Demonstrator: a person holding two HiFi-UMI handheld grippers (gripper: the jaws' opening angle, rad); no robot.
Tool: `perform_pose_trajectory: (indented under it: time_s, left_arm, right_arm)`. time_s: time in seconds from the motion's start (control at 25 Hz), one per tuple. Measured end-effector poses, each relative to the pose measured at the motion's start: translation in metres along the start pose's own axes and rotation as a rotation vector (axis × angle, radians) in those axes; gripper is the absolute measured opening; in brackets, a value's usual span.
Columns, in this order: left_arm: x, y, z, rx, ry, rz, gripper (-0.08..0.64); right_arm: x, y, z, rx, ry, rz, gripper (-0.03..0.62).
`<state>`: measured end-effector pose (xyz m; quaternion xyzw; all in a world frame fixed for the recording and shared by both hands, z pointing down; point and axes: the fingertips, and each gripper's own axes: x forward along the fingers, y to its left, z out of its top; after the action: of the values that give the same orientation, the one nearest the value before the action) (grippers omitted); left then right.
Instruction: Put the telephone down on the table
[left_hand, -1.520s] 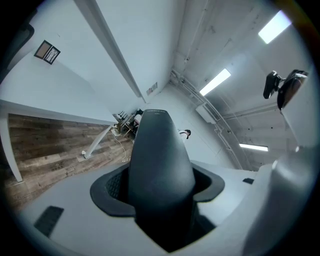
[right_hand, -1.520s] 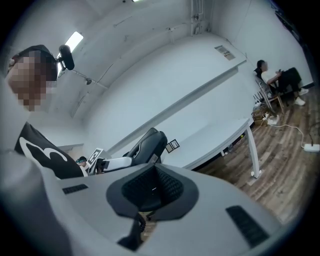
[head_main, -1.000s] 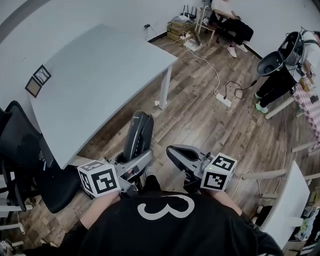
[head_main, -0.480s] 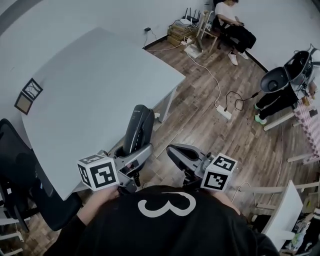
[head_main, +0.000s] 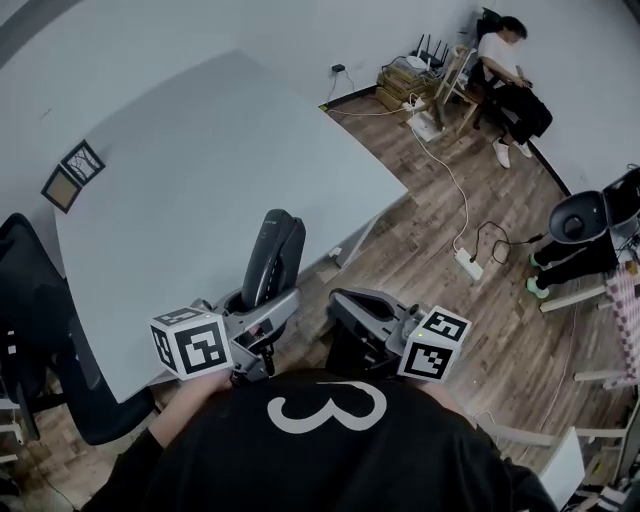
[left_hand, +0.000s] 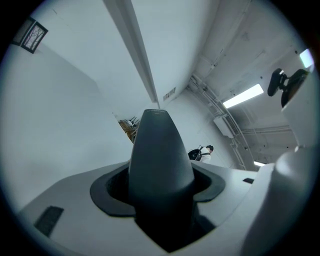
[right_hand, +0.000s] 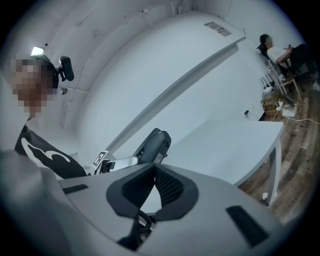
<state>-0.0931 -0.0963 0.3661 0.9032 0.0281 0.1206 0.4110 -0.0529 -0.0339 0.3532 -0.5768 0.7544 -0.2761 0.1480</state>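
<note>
Shifted since the earlier frame: telephone is now held upright over the near edge of the surface, gripped by the left claw. Right claw is kept closed, empty, just off that edge.

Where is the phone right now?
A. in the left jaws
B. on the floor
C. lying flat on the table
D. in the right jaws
A: the phone stands upright, clamped in the left gripper's jaws, not lying on the table.
</note>
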Motion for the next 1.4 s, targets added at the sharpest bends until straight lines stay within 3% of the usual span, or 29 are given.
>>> perform_pose_trajectory:
  time_s: [0.52,0.88,1.16,1.4]
  left_arm:
    - [0.072,0.056,0.090,-0.126,-0.271,0.248,0.301]
    - [0.114,0.087,0.120,-0.203,-0.386,0.391,0.300]
    - [0.113,0.091,0.133,-0.167,-0.431,0.480,0.301]
    - [0.101,0.100,0.128,-0.117,-0.440,0.564,0.301]
  right_arm:
    - [0.083,-0.109,0.103,0.011,0.233,0.277,0.009]
    - [0.117,-0.168,0.132,0.046,0.349,0.410,0.008]
    - [0.131,-0.174,0.133,0.057,0.401,0.473,0.009]
    - [0.119,-0.172,0.130,0.017,0.411,0.448,0.009]
